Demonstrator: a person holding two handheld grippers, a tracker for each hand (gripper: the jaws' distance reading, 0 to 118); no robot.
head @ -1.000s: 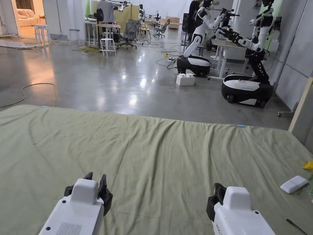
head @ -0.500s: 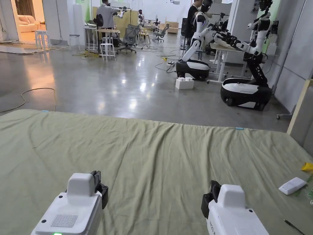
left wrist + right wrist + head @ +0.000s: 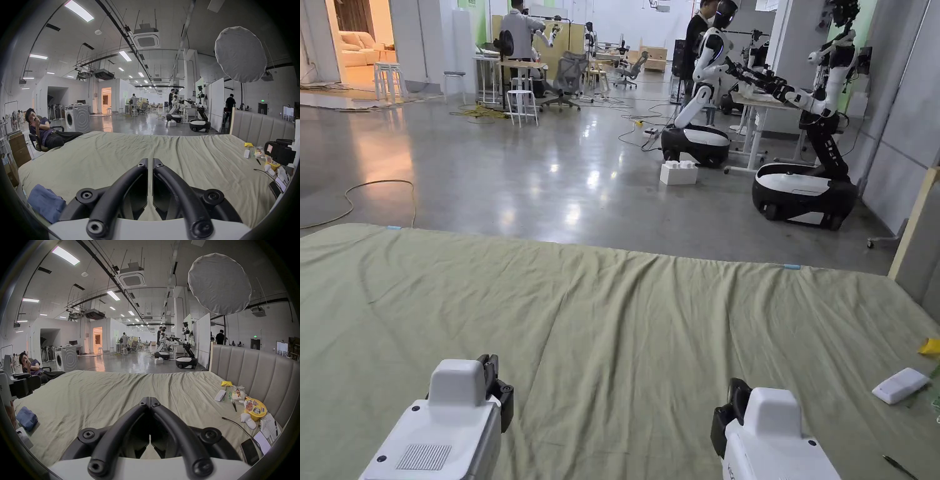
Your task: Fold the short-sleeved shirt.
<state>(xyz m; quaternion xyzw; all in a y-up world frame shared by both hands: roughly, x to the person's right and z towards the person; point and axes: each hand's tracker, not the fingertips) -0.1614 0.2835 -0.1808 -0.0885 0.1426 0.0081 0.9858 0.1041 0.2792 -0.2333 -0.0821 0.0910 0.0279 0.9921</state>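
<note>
Both tools empty above the bed

Left tool point(image 3: 150, 162) hangs over the green bedsheet point(image 3: 625, 312), jaws a thin slit apart, gripping nothing; right tool point(image 3: 149, 400) has tips pressed together, empty; folded blue garment point(image 3: 46, 200) lies at the bed's left edge.

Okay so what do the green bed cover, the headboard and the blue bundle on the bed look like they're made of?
Green bed cover: woven cloth, probably cotton, matte; it creases into fine soft wrinkles.
Headboard: padded upholstery, smooth grey leather or a leather look-alike; vertical stitched channels with a faint sheen.
Blue bundle: soft matte fabric, crumpled into loose folds; the weave is too small to tell.
</note>
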